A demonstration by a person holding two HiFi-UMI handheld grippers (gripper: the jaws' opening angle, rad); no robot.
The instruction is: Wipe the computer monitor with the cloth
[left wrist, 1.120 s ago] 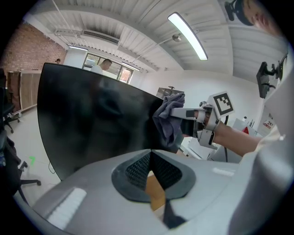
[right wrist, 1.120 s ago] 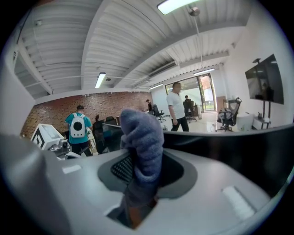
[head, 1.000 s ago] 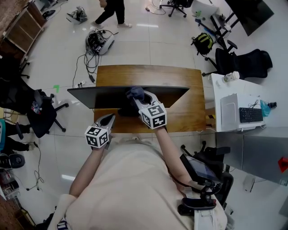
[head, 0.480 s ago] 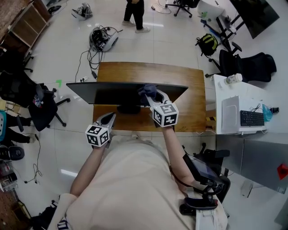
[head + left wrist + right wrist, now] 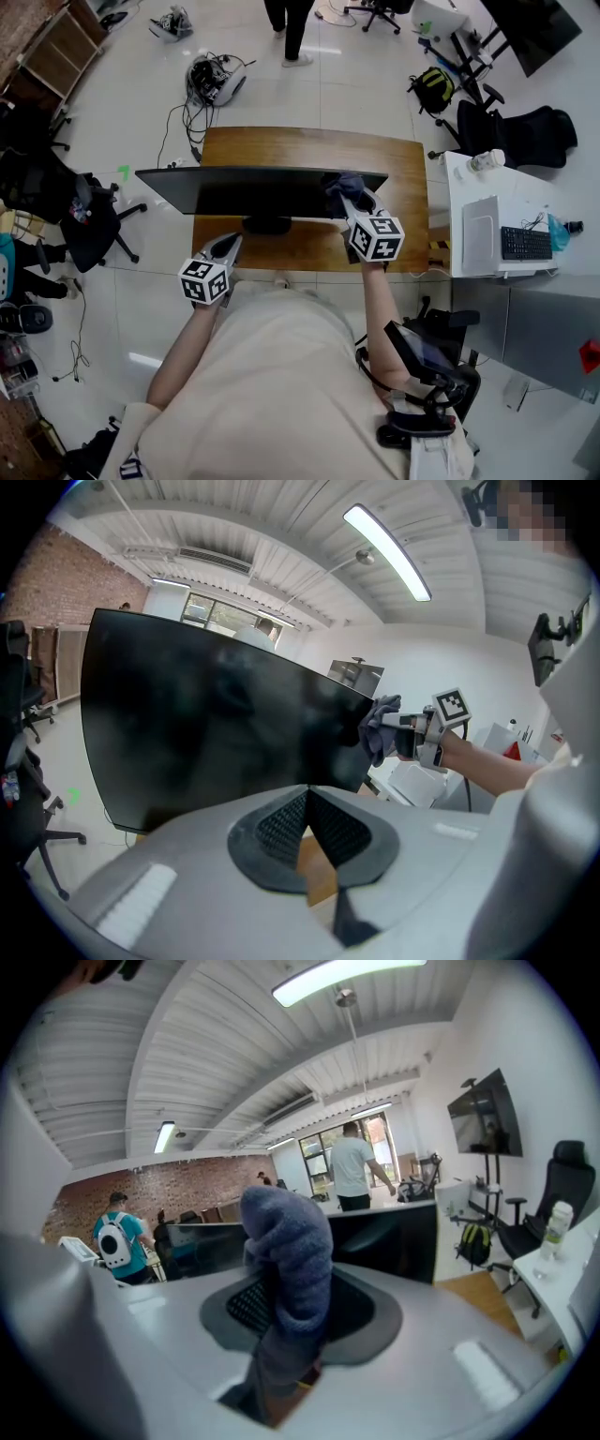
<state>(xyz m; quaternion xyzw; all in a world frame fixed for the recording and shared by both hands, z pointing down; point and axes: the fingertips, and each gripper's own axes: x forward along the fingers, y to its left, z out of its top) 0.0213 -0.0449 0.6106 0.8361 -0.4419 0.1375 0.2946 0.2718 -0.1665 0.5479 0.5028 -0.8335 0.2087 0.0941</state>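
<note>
The black monitor (image 5: 253, 192) stands on a wooden desk (image 5: 309, 148); its dark screen (image 5: 206, 724) fills the left gripper view. My right gripper (image 5: 348, 200) is shut on a grey-blue cloth (image 5: 343, 184), which is pressed on the screen near its upper right corner. In the right gripper view the cloth (image 5: 286, 1251) bulges up from between the jaws of that gripper (image 5: 281, 1312) and hides the fingertips, with the monitor (image 5: 384, 1237) just beyond. My left gripper (image 5: 228, 247) hangs in front of the desk's near edge, shut (image 5: 307, 797) and holding nothing. From there I see the cloth (image 5: 379, 729) against the screen's right edge.
A white side table (image 5: 459, 220) to the right carries a keyboard (image 5: 523, 239) and a bottle (image 5: 486, 161). Office chairs stand at the left (image 5: 86, 232) and the far right (image 5: 525, 131). Cables (image 5: 211, 80) lie on the floor beyond the desk, where a person (image 5: 291, 23) stands.
My right gripper has slid the cloth rightwards along the screen, from about its middle to near its right end. The left gripper has stayed put.
</note>
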